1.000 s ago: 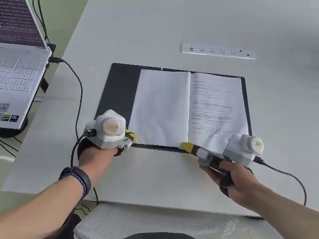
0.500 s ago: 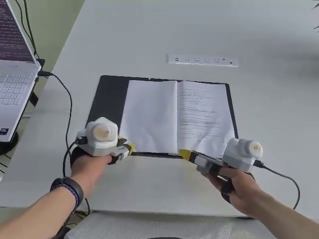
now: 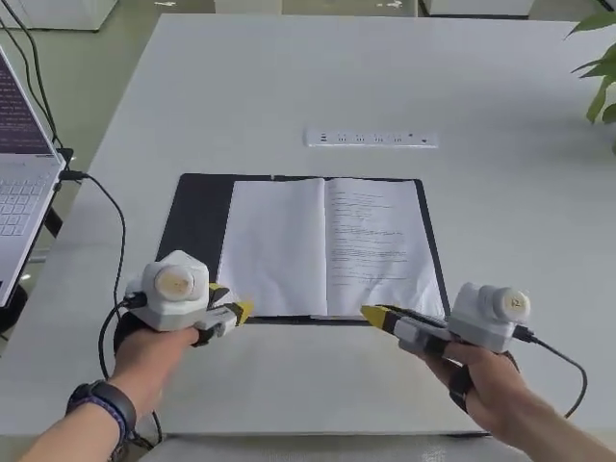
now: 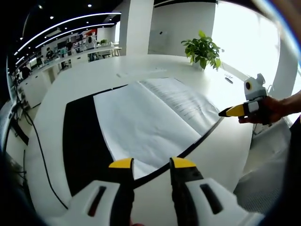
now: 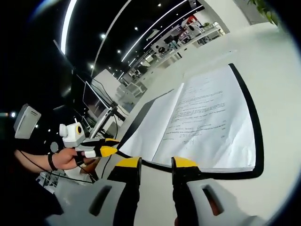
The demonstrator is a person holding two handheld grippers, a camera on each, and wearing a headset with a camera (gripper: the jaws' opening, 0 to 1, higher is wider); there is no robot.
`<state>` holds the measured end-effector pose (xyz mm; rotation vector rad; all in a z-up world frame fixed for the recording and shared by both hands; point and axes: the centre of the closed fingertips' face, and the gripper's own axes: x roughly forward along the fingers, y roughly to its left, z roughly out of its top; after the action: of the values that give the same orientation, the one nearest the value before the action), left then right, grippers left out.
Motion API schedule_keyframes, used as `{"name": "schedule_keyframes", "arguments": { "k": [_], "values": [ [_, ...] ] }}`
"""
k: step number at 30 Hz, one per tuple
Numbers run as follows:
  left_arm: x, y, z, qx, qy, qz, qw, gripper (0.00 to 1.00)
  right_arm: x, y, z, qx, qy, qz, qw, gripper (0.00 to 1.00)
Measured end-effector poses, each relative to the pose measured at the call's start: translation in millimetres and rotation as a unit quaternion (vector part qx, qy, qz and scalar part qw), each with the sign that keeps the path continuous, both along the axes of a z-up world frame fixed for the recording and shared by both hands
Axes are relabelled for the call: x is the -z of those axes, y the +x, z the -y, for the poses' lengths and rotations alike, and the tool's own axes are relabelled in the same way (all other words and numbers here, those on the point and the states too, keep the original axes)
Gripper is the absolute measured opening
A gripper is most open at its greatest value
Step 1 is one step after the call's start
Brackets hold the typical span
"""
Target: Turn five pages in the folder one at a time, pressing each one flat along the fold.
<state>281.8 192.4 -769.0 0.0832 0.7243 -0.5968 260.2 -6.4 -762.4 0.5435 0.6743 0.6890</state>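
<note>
Found open and flat on the table (image 3: pixel 289 77), just ahead of both sets of fingertips: the folder (image 3: pixel 197 241), with a blank page (image 3: pixel 272 245) on the left of the fold (image 3: pixel 324 245) and a printed page (image 3: pixel 375 245) on the right. Gripping nothing on either side: left gripper (image 3: pixel 241 310) parted a little, right gripper (image 3: pixel 371 314) parted about as much, with bare gaps between the yellow tips in both gripper views. Note the long axis of the fold, running straight away from the fingertips, from near edge to far edge. Sitting just short of the near edge with the left tips, beside the blank page's lower outer corner. Lying along the near edge with the right tips, aimed inward toward the foot of the fold, just below the printed page and apart from it. Probably calls for the right side to take the printed page, being the nearer, by reaching outward from the fold to the free corner, lifting one sheet and carrying it across. Leaves the left side well placed for pressing along the fold afterwards. Cannot tell how many of the five turns are done.
</note>
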Motion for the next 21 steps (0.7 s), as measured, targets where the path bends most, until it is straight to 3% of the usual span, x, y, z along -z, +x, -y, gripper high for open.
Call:
{"name": "schedule_keyframes", "arguments": {
  "k": [4,11,21],
  "values": [
    [-7.5,-4.9,-2.0,-0.003,-0.008,0.004,1.0000,0.34,-4.3,-2.0,17.5,0.004,-0.018,0.012,0.9998,0.28],
    [-18.7,-20.0,-11.2,-0.006,-0.003,0.010,0.9999,0.40,-16.6,-9.1,50.5,0.026,-0.043,0.032,0.9982,0.37],
    [-40.3,-32.7,-25.6,-0.020,-0.006,0.022,0.9995,0.49,-30.6,-22.0,76.8,0.036,-0.087,0.059,0.9938,0.50]
  ]
}}
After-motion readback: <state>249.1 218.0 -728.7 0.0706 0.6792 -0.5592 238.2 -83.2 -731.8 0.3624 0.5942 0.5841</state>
